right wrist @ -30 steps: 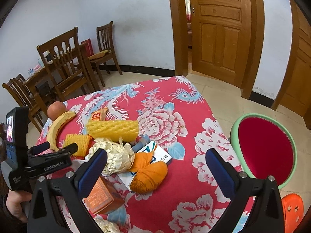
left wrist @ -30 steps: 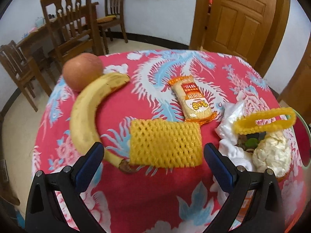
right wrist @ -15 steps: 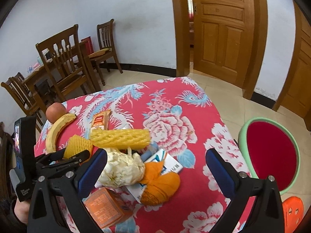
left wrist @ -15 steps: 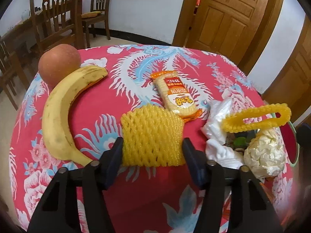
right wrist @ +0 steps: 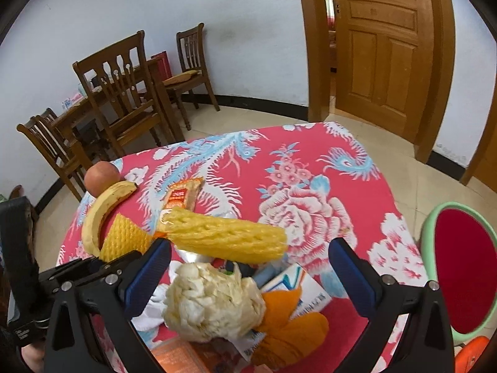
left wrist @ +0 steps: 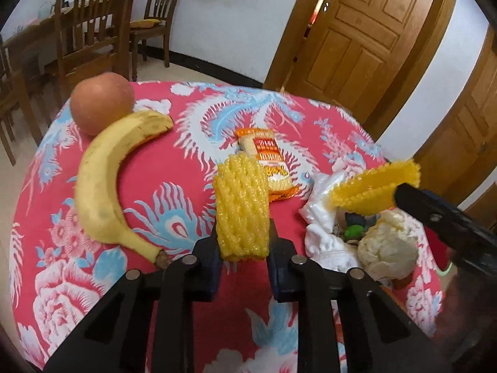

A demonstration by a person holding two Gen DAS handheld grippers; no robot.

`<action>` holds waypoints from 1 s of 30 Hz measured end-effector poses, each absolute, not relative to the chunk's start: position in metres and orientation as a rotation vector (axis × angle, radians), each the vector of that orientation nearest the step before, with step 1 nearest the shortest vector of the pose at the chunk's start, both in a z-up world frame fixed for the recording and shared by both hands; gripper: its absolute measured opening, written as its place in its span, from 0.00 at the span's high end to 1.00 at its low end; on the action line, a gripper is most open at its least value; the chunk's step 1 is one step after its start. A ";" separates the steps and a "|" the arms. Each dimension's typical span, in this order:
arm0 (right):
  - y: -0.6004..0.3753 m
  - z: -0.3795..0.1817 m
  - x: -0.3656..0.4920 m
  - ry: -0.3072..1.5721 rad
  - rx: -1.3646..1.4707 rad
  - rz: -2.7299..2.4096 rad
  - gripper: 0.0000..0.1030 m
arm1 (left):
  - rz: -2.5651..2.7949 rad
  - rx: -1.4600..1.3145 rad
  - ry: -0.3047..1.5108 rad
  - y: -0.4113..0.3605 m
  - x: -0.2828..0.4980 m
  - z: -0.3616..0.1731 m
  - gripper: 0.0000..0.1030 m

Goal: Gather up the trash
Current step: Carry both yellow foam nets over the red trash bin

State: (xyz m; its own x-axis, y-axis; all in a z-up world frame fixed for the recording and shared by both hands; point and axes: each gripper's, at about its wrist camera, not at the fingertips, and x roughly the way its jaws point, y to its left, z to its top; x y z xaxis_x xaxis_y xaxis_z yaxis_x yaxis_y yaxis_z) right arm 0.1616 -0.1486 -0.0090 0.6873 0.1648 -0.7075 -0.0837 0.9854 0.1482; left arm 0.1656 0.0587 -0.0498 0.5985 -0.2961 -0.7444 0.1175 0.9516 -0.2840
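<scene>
Bare tablecloth [right wrist: 326, 168] beyond trash pile [right wrist: 214, 304]

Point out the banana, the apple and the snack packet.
banana [left wrist: 96, 183], left wrist view, middle of its curve.
apple [left wrist: 101, 102], left wrist view, centre of its front.
snack packet [left wrist: 267, 152], left wrist view, printed label.

Red floral table [left wrist: 174, 186] bears banana [left wrist: 102, 183], apple [left wrist: 101, 102], snack packet [left wrist: 270, 161].
</scene>
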 end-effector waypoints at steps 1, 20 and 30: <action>-0.148 -0.010 0.163 0.802 0.112 0.144 0.05 | -0.238 -0.218 0.891 0.060 0.163 -0.046 0.77; -0.155 0.002 0.155 0.754 0.171 0.245 0.92 | -0.244 -0.216 0.817 0.052 0.130 -0.006 0.77; -0.180 0.035 0.122 0.671 0.191 0.233 0.92 | -0.305 -0.203 0.779 0.025 0.112 0.022 0.77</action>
